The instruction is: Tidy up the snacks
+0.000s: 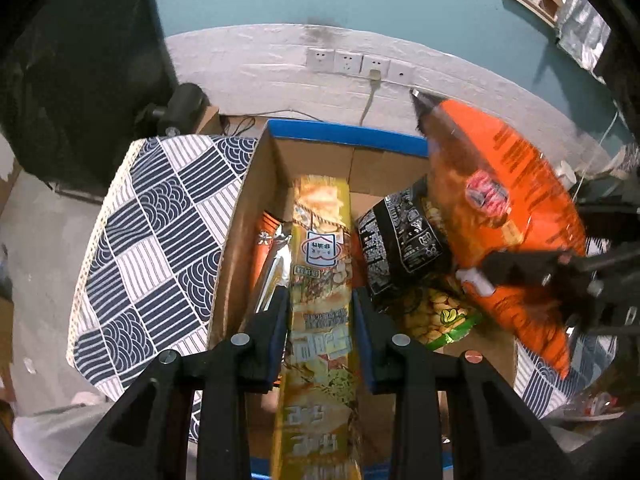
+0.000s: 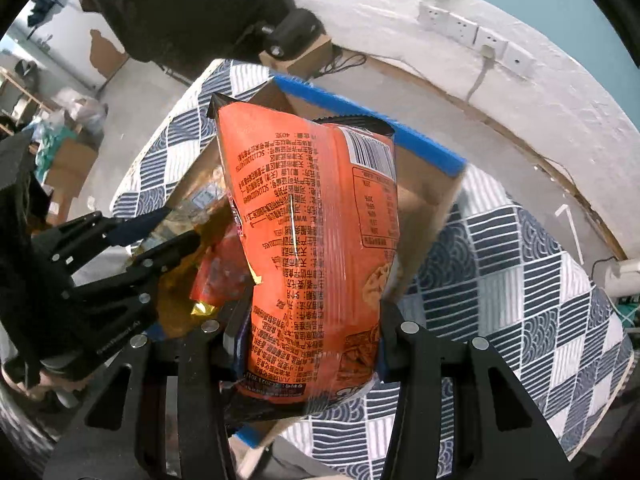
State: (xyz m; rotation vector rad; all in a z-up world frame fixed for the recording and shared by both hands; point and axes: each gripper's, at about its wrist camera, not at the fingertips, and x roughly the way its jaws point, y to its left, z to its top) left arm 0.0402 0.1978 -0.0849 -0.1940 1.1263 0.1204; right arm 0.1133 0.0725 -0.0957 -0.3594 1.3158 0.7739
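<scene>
Both grippers loaded: left gripper clamps long yellow snack pack, right gripper clamps orange crinkly chip bag; you lower each into blue-rimmed cardboard box.

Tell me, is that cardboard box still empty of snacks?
No, the cardboard box already holds a black packet and a green peanut packet, with a yellow packet clamped over it.

the left gripper points forward and down, its two fingers pressed against either side of a long yellow packet. the right gripper reaches in from the right, its fingers clamped on the lower part of an orange bag, which stands upright between them.
</scene>
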